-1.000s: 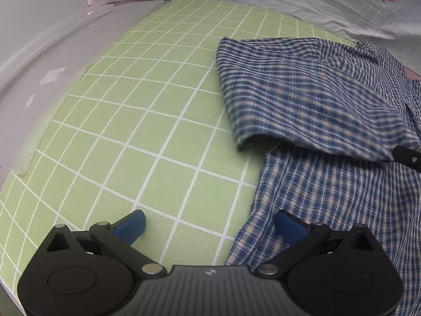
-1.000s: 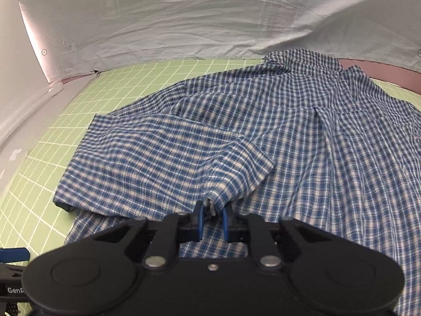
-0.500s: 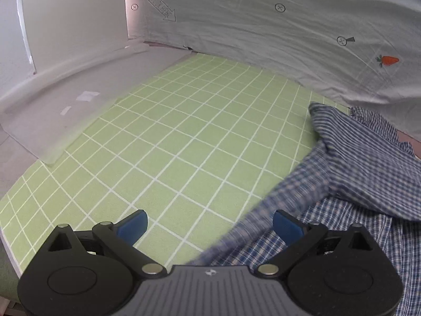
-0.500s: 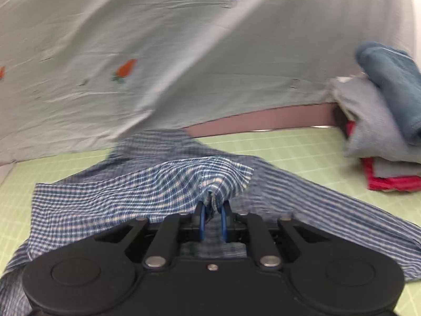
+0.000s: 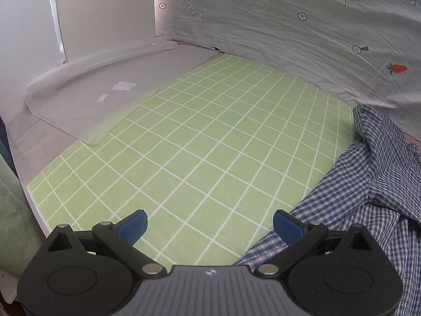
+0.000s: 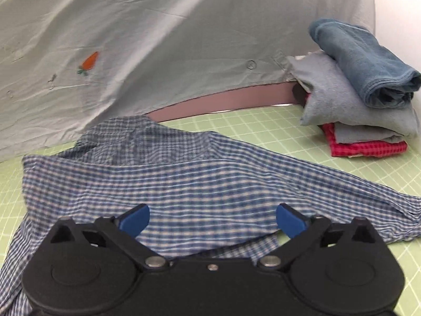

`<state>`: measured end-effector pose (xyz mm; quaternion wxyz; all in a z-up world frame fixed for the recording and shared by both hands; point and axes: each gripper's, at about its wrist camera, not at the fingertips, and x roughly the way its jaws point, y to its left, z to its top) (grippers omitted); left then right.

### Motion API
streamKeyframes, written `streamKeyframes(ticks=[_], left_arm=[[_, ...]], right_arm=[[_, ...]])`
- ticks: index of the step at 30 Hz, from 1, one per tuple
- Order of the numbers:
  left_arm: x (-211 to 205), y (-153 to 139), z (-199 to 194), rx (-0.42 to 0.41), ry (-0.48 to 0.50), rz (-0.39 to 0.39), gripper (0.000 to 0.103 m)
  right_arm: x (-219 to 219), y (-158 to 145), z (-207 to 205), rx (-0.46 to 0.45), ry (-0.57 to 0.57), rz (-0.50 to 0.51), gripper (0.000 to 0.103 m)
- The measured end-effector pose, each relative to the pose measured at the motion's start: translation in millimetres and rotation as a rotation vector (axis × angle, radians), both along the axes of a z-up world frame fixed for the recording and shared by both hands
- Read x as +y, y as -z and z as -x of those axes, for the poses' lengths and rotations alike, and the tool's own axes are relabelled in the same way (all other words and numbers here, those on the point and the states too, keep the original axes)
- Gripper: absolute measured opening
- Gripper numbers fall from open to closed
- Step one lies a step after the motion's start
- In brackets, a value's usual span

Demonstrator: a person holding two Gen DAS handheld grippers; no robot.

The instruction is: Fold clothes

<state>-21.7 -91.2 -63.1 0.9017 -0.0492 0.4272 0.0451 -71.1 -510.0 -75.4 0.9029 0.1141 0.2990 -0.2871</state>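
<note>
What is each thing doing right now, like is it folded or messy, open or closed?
Checked shirt: spread on the green mat, rumpled, only partly folded, not gripped.
Pile of clothes: folded and stacked at the mat's far corner.
Left tool: open, nothing between its tips.
Right tool: jaws opening, empty, above the shirt.
Green mat: lying flat.

Left gripper (image 5: 210, 225) spread wide, plaid shirt (image 5: 373, 184), green grid mat (image 5: 210, 137)

A green grid mat (image 5: 210, 142) covered the table. A grey printed sheet (image 6: 126, 39) hung behind, bearing a carrot motif (image 6: 89, 62). White foam board (image 5: 86, 100) lay left.
</note>
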Motion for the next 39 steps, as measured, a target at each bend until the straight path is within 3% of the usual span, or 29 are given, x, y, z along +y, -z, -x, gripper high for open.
streamKeyframes(ticks=[4,8,11,14,16,21,25,28,33,35,36,38,39], left_arm=[[27.8,5.4,-19.1,0.017,0.113,-0.002,0.101],[60.0,6.0,-36.3,0.028,0.233,0.035,0.101],[78.1,7.9,-50.8,0.033,0.349,0.038,0.101],[90.9,8.4,-59.1,0.03,0.439,-0.002,0.101],[100.4,8.7,-59.0,0.038,0.478,-0.007,0.101],[114.5,16.6,-54.9,0.071,0.559,0.012,0.101],[122.6,18.0,-53.1,0.062,0.594,0.012,0.101],[131.1,19.9,-49.4,0.068,0.588,0.017,0.101],[140.4,25.6,-47.1,0.094,0.55,0.023,0.101],[141.7,25.6,-46.5,0.093,0.532,0.028,0.101],[141.3,25.2,-46.5,0.091,0.523,0.034,0.101],[138.4,24.1,-47.0,0.089,0.51,0.043,0.101],[134.7,23.4,-46.8,0.084,0.507,0.045,0.101]], right_arm=[[68.2,7.1,-12.6,-0.001,-0.014,0.011,0.103],[134.0,9.6,-25.4,0.034,0.065,0.027,0.103],[183.6,16.1,-26.9,0.019,0.063,-0.035,0.103],[226.2,32.6,-31.2,0.064,0.128,-0.126,0.103],[255.4,36.7,-30.0,0.082,0.144,-0.153,0.103],[318.4,32.2,-30.8,0.116,0.111,-0.077,0.102],[347.5,41.1,-37.0,0.154,0.074,-0.07,0.094],[363.2,48.7,-41.6,0.19,0.043,-0.058,0.083],[377.6,53.5,-39.0,0.189,-0.018,-0.069,0.055],[379.1,51.7,-39.1,0.187,-0.06,-0.074,0.032],[379.7,50.7,-39.3,0.186,-0.081,-0.076,0.027],[375.4,48.3,-36.2,0.169,-0.108,-0.105,0.008],[372.9,47.1,-34.4,0.16,-0.12,-0.12,0.005]])
